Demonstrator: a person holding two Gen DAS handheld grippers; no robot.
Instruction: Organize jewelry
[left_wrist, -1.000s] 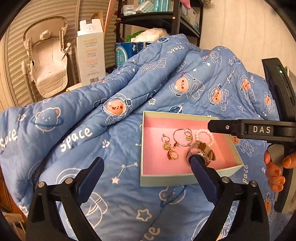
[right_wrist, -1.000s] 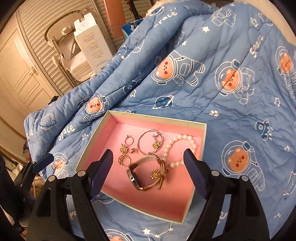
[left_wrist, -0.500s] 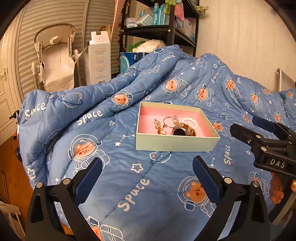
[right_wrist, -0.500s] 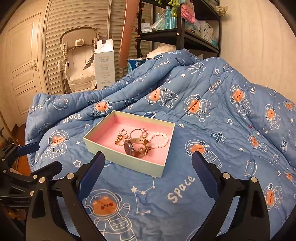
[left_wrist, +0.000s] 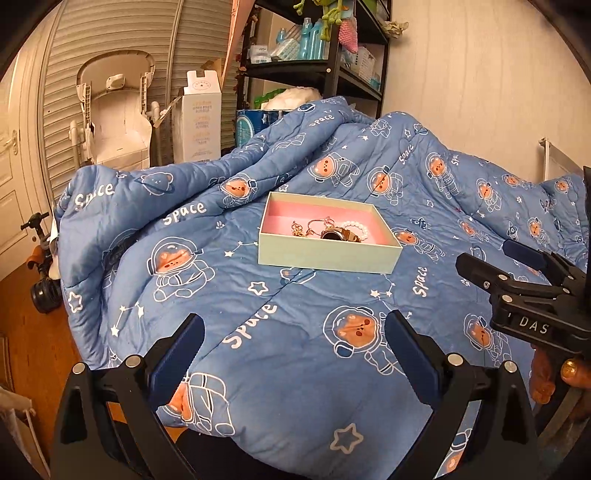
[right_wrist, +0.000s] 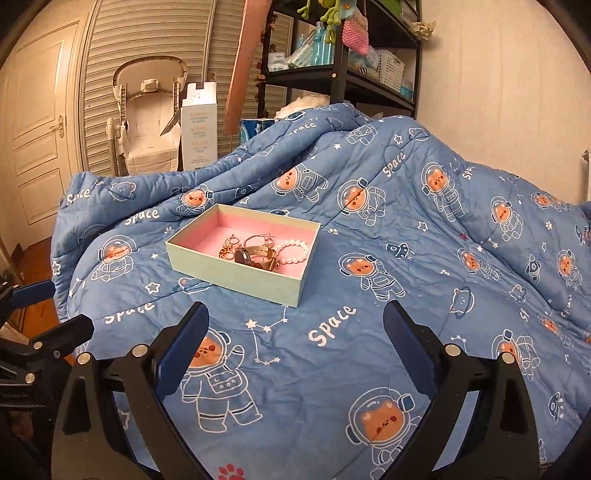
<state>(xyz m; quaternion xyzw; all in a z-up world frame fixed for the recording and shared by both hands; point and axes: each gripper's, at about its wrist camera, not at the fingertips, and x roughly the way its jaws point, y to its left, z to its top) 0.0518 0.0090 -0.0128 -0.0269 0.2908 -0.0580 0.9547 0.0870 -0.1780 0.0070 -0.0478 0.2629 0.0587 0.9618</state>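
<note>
From my left wrist camera I see the left gripper (left_wrist: 293, 341) with its fingers (left_wrist: 177, 356) spread wide and nothing between them, hanging over the blue astronaut-bear quilt (left_wrist: 303, 332) on the bed. The jewelry box (left_wrist: 325, 254), pale green outside and pink inside, sits flat on the quilt well ahead of both grippers. This view meets the box almost square to its long front wall, which hides most of the floor, so I make out only the tops of the watch (left_wrist: 340, 234), the pearl bracelet (left_wrist: 356, 229) and some gold pieces (left_wrist: 299, 230). It also shows the right gripper (left_wrist: 506, 266) from the side at the right edge, with the holding hand (left_wrist: 554, 376) below it. My right wrist camera looks at the box (right_wrist: 236, 275) corner-on and from a little higher, so the contents read better: the watch (right_wrist: 256, 256) on its side with a tan strap, the pearl bracelet (right_wrist: 293, 251) lying just beside it toward the right wall, a silver ring-shaped piece (right_wrist: 260, 238) behind, and small gold pieces (right_wrist: 229, 249) to the left, possibly earrings, though they are too small to be sure. The right gripper (right_wrist: 295, 334) has just been opening; its fingers (right_wrist: 404, 341) stand far apart, empty, over the quilt (right_wrist: 369, 295). The left gripper (right_wrist: 40, 321) pokes in at the left edge here. Only this view shows the panelled door (right_wrist: 40, 122).
</note>
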